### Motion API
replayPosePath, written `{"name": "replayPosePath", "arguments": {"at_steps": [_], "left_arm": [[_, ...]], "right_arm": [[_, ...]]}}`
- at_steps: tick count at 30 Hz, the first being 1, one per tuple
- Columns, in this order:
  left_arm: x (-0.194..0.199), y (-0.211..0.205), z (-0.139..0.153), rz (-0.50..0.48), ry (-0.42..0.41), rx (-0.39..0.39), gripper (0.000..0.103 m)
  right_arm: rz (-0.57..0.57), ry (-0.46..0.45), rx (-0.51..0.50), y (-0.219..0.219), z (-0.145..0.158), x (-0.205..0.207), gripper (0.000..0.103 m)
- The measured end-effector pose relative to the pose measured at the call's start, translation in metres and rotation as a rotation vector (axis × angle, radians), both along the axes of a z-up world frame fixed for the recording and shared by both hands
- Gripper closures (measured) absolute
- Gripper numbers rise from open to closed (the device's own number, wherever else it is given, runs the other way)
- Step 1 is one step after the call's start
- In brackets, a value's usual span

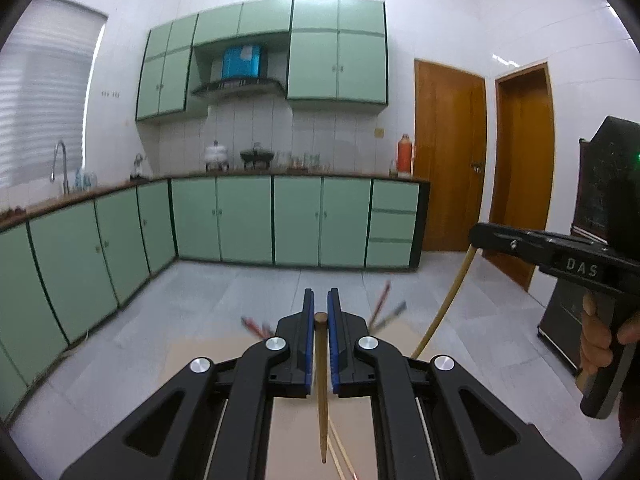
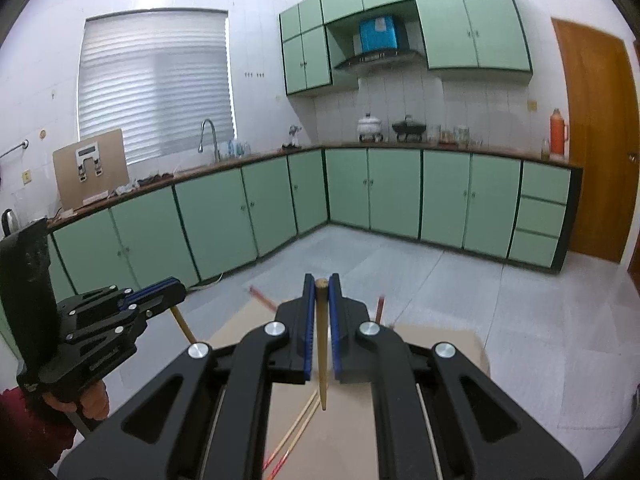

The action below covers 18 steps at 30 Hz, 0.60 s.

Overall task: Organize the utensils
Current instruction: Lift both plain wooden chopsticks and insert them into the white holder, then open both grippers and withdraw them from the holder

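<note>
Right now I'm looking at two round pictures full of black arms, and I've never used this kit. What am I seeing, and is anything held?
No robot: a person holds a pistol-grip clamp in each hand. Each round picture comes from a camera on one clamp, looking along its two blue-padded fingers. In the left view, the left gripper is shut on a brown chopstick hanging point down. In the right view, the right gripper pinches another chopstick the same way. Each clamp also shows at the other picture's edge. Below lies a pale brown board with more chopsticks, some red-tipped. Behind is a green-cupboard kitchen.
</note>
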<state>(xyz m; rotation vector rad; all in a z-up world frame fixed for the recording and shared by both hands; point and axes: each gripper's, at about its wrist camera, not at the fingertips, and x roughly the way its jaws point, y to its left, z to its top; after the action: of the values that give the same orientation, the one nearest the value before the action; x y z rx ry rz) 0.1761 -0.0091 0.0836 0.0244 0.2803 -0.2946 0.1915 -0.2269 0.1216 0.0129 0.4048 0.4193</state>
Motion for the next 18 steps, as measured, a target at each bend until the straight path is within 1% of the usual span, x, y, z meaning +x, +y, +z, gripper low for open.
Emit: {"name": "replayPosePath", "arguments": {"at_steps": [3, 4, 7, 9, 13, 16, 18], "left_arm": [[0.017, -0.004, 0.02, 0.003, -0.059, 0.0, 0.097], [0.027, -0.006, 0.03, 0.009, -0.091, 0.002, 0.097], [0.051, -0.013, 0.049, 0.022, -0.147, 0.007, 0.097], [0.068, -0.017, 0.056, 0.027, -0.164, 0.001, 0.097], [0.097, -0.024, 0.053, 0.045, -0.179, -0.002, 0.097], [0.117, -0.031, 0.036, 0.061, -0.179, 0.005, 0.097], [0.131, -0.034, 0.02, 0.07, -0.163, 0.006, 0.097]], "right_arm": [[-0.007, -0.026, 0.013, -0.003, 0.017, 0.02, 0.097], [-0.012, -0.032, 0.011, -0.004, 0.02, 0.025, 0.097], [-0.032, -0.052, -0.007, -0.004, 0.03, 0.045, 0.097], [-0.043, -0.049, -0.008, -0.004, 0.032, 0.063, 0.097], [-0.074, -0.037, -0.001, -0.008, 0.026, 0.097, 0.097], [-0.083, -0.007, 0.018, -0.01, 0.014, 0.122, 0.097], [-0.089, 0.015, 0.02, -0.009, 0.004, 0.135, 0.097]]}}
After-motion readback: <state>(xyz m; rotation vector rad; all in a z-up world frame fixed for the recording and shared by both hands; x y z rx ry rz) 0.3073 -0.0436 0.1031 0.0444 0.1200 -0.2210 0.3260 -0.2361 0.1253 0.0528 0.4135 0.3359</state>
